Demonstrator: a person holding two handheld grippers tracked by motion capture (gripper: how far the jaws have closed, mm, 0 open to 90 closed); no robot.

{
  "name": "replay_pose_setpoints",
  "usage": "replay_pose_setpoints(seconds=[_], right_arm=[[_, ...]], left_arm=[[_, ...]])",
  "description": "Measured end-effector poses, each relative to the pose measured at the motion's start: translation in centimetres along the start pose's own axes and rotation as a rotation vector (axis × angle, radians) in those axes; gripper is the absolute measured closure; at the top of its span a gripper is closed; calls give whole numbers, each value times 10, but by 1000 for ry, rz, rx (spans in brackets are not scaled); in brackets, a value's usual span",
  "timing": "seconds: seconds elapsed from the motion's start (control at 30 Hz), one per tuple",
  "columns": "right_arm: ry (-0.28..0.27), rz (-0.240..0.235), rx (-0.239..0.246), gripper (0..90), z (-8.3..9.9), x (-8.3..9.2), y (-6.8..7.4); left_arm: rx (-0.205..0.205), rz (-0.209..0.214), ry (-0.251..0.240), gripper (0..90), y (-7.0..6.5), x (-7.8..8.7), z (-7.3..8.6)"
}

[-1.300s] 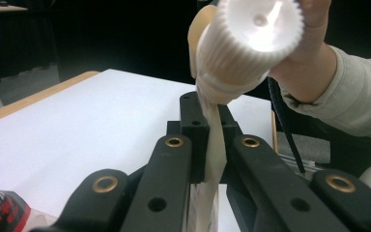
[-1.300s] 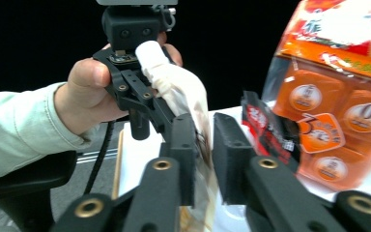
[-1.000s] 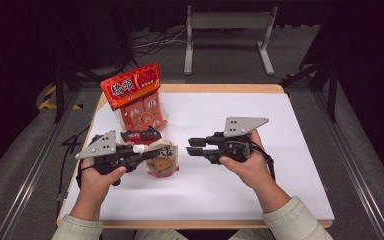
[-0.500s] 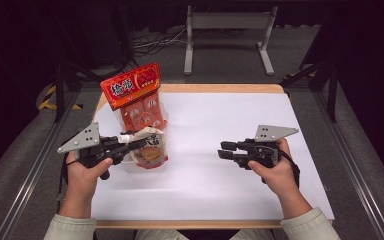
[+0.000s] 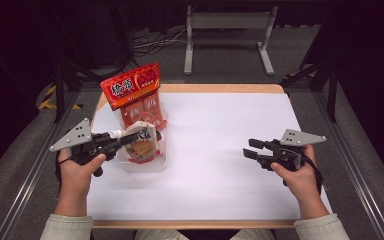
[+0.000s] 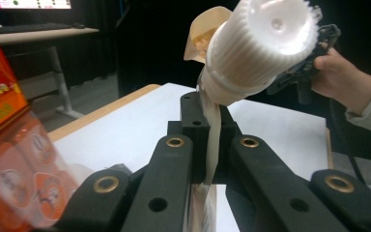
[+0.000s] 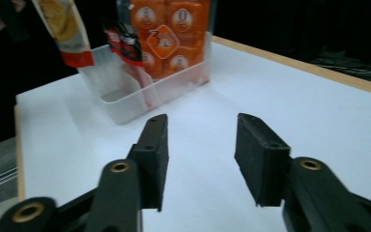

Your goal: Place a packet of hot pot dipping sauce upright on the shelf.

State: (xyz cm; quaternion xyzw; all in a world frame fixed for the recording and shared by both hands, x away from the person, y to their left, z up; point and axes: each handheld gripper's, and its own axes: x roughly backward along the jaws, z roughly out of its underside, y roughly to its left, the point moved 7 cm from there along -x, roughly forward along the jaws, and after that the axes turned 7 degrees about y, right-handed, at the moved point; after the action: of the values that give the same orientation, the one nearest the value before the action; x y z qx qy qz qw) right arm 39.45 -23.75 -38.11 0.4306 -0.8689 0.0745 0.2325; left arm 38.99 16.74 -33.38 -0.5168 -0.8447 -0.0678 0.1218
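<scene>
At the left of the table, the left gripper [image 5: 122, 141] is clamped tight on the flat neck of a spouted pouch [image 5: 142, 142], holding it in the air just above the near end of the clear plastic bin [image 5: 161, 161], where orange packets [image 5: 142, 111] already stand at the far end; with so thin a pinch right below the white cap [image 6: 261, 46], the pouch could swing or slip sideways and land on the bin's rim rather than inside. Well apart at the right, the right gripper [image 5: 250, 148] holds nothing, its jaws having just been opening to about half width above the bare white table [image 5: 220, 130], so it is too far off to steady the pouch if it tips.
</scene>
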Motion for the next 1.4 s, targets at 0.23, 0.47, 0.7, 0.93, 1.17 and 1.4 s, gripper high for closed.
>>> replay_pose_setpoints(seconds=[0.23, 0.47, 0.7, 0.93, 1.17, 1.4], right_arm=[[5, 64, -14, 459, 14, 7, -15], [0, 114, -5, 364, 21, 11, -25], [-7, 110, -19, 355, 23, 12, -26], [-6, 105, -27, 355, 24, 10, -26], [-11, 98, -43, 353, 26, 9, -27], [-12, 94, -57, 350, 28, 7, -28]], left_arm=[[-10, -37, 14, 892, 5, 0, 0], [-14, -74, 21, 892, 12, -1, 2], [-51, -118, 30, 892, 18, -6, 8], [-38, -86, 49, 892, 20, -15, 19], [-13, -68, 72, 891, 21, -22, 30], [21, -55, 94, 891, 24, -30, 41]])
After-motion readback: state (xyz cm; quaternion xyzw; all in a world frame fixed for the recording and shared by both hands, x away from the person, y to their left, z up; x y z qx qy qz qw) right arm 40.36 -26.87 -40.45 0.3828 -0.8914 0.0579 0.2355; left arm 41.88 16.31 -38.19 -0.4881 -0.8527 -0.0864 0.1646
